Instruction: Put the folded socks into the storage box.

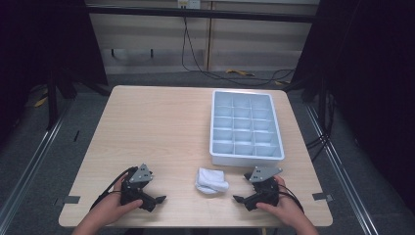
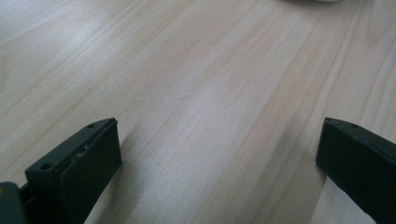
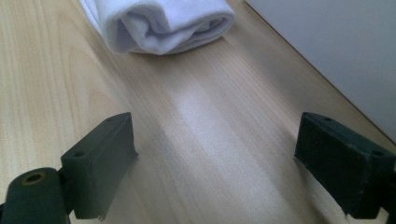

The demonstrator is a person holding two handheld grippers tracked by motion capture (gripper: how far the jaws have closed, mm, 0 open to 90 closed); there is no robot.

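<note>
The rolled white cloth (image 1: 211,180) lies between both wide-open claws, left (image 1: 157,200) and right (image 1: 238,199).

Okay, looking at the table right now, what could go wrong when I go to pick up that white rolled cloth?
1. The white rolled cloth is soft and loosely rolled; a pinch on one layer could let it unroll.
2. It lies close to the compartment tray, so the right hand-held gripper, open and aimed toward it, might bump the tray wall.
3. The left hand-held gripper, also open, faces the same cloth; both closing in together could collide.
</note>
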